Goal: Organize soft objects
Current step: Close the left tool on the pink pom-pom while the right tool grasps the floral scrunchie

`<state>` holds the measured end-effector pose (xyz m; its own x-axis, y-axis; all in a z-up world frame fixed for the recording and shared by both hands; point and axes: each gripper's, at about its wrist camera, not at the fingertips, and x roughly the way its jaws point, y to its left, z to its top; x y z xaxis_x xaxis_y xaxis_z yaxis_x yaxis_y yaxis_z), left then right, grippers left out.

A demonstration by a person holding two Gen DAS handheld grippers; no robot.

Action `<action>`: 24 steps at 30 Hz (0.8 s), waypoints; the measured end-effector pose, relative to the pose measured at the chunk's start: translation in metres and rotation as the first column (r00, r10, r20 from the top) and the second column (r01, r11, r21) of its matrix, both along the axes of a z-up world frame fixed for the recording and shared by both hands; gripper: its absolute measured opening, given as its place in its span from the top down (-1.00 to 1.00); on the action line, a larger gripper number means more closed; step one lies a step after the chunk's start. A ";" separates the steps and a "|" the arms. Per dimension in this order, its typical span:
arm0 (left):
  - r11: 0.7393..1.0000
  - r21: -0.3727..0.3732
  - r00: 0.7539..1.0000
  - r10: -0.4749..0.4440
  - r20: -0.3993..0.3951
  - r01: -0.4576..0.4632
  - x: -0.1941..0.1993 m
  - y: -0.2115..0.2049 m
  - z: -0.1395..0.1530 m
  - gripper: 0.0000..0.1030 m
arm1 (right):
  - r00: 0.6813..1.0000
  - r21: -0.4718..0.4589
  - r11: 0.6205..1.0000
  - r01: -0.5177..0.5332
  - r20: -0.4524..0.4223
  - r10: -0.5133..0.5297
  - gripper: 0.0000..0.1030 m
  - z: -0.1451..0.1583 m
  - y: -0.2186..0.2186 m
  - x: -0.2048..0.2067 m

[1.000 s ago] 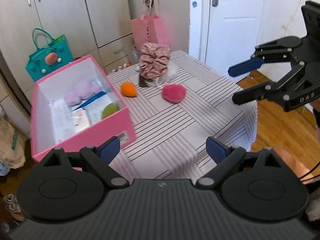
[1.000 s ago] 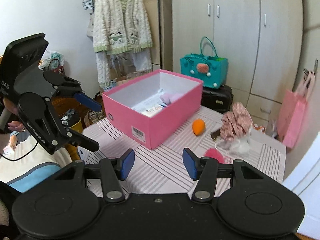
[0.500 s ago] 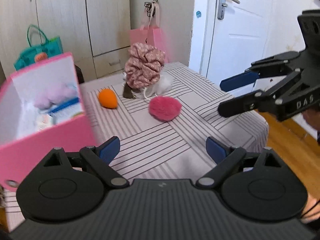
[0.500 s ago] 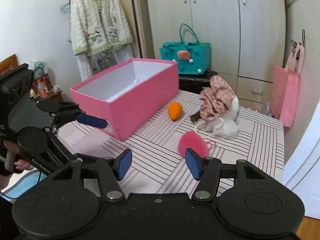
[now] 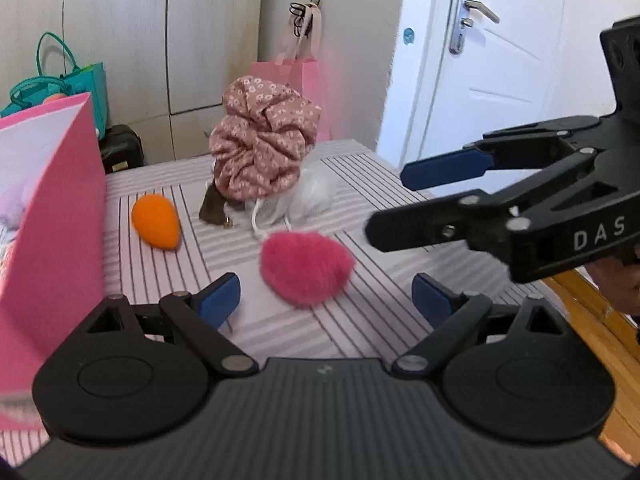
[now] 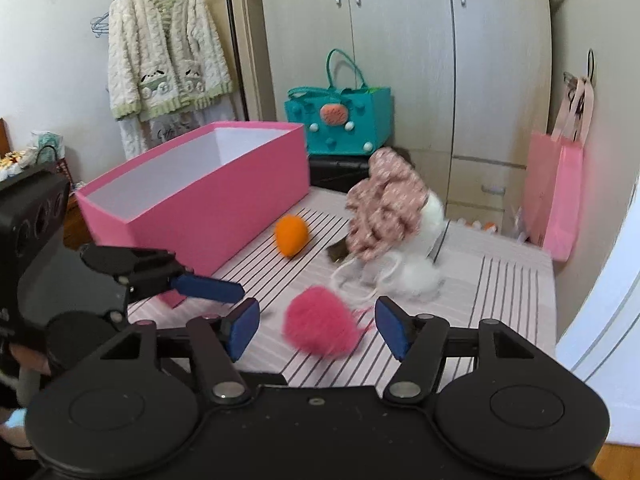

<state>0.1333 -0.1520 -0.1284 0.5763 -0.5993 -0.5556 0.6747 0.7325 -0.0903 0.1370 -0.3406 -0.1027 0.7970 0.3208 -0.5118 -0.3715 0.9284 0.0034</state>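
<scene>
A fluffy pink pompom [image 5: 306, 266] [image 6: 320, 324] lies on the striped table [image 5: 360, 320]. My left gripper [image 5: 326, 300] is open wide just short of it, nothing between its pads. My right gripper [image 6: 316, 328] [image 5: 388, 205] comes in from the right with its jaws opening; the pompom lies just ahead, untouched. Behind are an orange egg-shaped sponge [image 5: 156, 220] [image 6: 291, 235], a floral scrunchie [image 5: 264, 144] [image 6: 382, 212] and a white fluffy piece [image 5: 310, 192] [image 6: 416, 276]. The open pink box [image 5: 52, 208] [image 6: 208, 208] stands at the left. One of the left gripper's pads [image 6: 208, 289] shows in the right wrist view.
A pink gift bag [image 6: 558, 200] hangs behind the table and a teal bag [image 6: 340, 120] sits by the wardrobe. A white door [image 5: 500, 80] and wooden floor [image 5: 600, 320] lie past the table's right edge. A cardigan [image 6: 164, 64] hangs at the back left.
Both grippers have come down and forward toward the pink pompom, which now looms large. The pink box has slid to the left edge of the left wrist view. The right jaws stand wider.
</scene>
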 end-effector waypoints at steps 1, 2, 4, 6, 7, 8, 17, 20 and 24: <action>1.000 0.006 1.000 0.012 -0.005 -0.012 0.006 -0.005 -0.002 -0.81 | 1.000 -0.004 1.000 0.004 0.008 -0.004 -0.34 0.000 -0.001 0.005; 1.000 0.010 0.999 0.026 -0.024 -0.026 0.011 -0.007 -0.004 -0.81 | 1.000 -0.003 1.000 0.008 0.016 -0.008 -0.34 0.001 -0.002 0.012; 0.999 -0.004 0.997 0.050 -0.059 -0.050 0.019 -0.010 -0.008 -0.81 | 1.000 0.006 1.000 0.016 0.025 -0.016 -0.34 0.002 -0.004 0.023; 0.998 -0.021 0.995 0.064 -0.075 -0.066 0.026 -0.011 -0.009 -0.81 | 0.999 0.027 0.999 0.023 0.025 -0.024 -0.34 0.003 -0.008 0.036; 0.997 -0.023 0.995 0.069 -0.073 -0.071 0.028 -0.013 -0.010 -0.81 | 0.999 0.035 0.999 0.031 0.025 -0.032 -0.34 0.003 -0.009 0.042; 0.997 -0.021 0.995 0.071 -0.069 -0.072 0.029 -0.014 -0.011 -0.81 | 0.999 0.034 0.999 0.039 0.027 -0.040 -0.34 0.003 -0.009 0.048; 0.998 0.050 0.998 0.049 -0.050 -0.046 0.035 -0.032 -0.021 -0.26 | 0.984 -0.082 0.991 0.106 0.150 -0.093 -0.34 -0.004 0.001 0.099; 0.997 0.050 0.997 0.063 -0.053 -0.061 0.038 -0.032 -0.025 -0.17 | 0.983 -0.087 0.990 0.111 0.156 -0.097 -0.34 -0.010 0.004 0.111; 0.997 0.034 0.997 0.068 -0.042 -0.067 0.040 -0.031 -0.026 -0.06 | 0.985 -0.072 0.992 0.107 0.142 -0.096 -0.32 -0.018 0.005 0.123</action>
<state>0.1736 -0.1833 -0.1543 0.5900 -0.5408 -0.5996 0.6194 0.7795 -0.0935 0.2598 -0.3360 -0.1212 0.8881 0.1976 -0.4150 -0.2673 0.9565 -0.1166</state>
